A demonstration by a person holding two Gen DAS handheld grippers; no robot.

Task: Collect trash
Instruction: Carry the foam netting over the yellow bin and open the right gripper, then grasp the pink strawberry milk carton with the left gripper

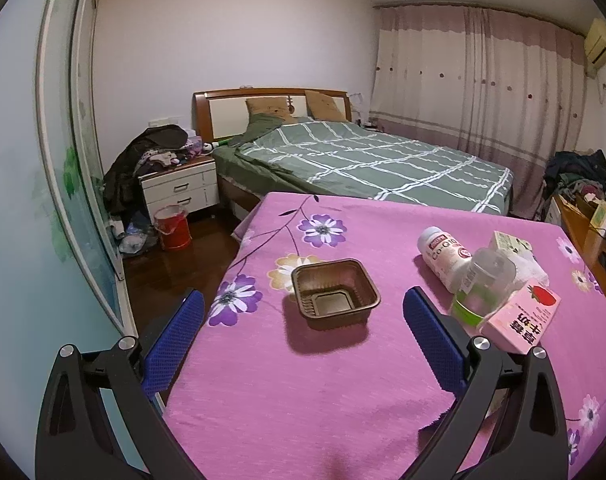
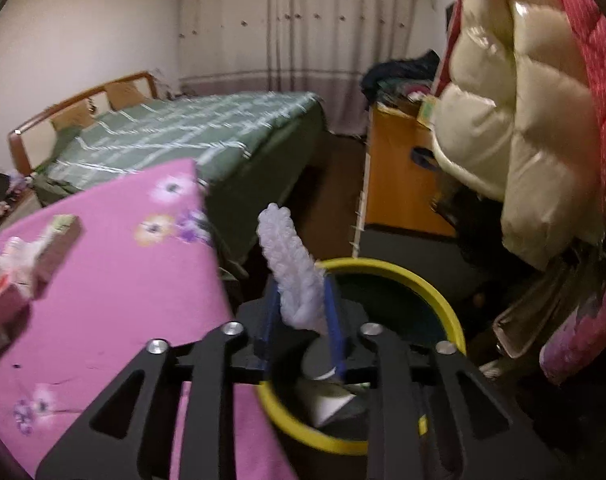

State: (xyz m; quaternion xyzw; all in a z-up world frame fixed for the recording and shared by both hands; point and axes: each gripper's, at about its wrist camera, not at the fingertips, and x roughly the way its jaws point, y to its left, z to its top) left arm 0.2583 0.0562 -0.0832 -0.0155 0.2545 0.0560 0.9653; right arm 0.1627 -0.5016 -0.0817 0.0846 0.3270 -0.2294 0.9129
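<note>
While your right gripper hangs over the yellow-rimmed bin, its jaws stand narrowly apart with a crumpled white tissue between the blue pads; whether they press it, I cannot tell. Paper scraps lie in the bin. Your left gripper hovers wide open and empty over the pink cloth. Beyond it sits the brown tray; to the right cluster a pink carton, a clear bottle and a white bottle.
</note>
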